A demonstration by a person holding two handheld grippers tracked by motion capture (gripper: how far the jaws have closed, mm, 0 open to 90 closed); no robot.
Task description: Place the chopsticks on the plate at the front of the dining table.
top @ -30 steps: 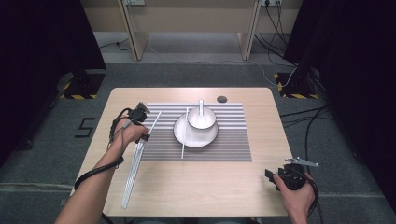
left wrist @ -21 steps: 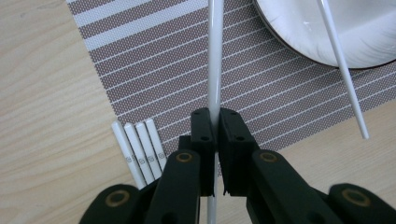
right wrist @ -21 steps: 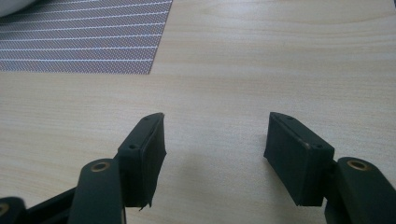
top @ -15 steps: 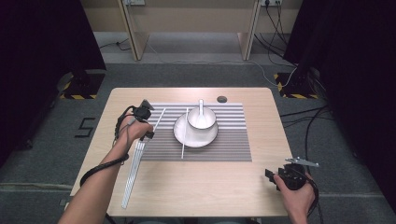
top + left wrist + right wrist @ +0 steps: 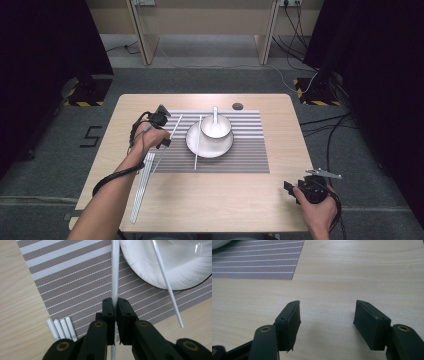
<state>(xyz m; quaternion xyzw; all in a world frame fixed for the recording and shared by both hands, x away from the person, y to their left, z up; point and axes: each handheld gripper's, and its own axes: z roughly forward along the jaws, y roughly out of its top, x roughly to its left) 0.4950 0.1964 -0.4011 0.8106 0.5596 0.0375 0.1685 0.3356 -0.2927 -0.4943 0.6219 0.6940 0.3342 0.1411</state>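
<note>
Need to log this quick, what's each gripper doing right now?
Left gripper: shut on a white chopstick.
Right gripper: open, holding nothing.

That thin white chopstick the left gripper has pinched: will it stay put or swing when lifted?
The chopstick looks stiff and light, so probably no sag. The left gripper clamps it near one end, so it may pivot. Smooth and round, it could roll off the placemat.

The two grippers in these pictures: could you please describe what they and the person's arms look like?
Both are black. The left gripper has flat rectangular pads on arms with brass-coloured pivot rings, and a black cable loops along the bare forearm. The right gripper has matching pads and carries a grey three-cornered plate.
</note>
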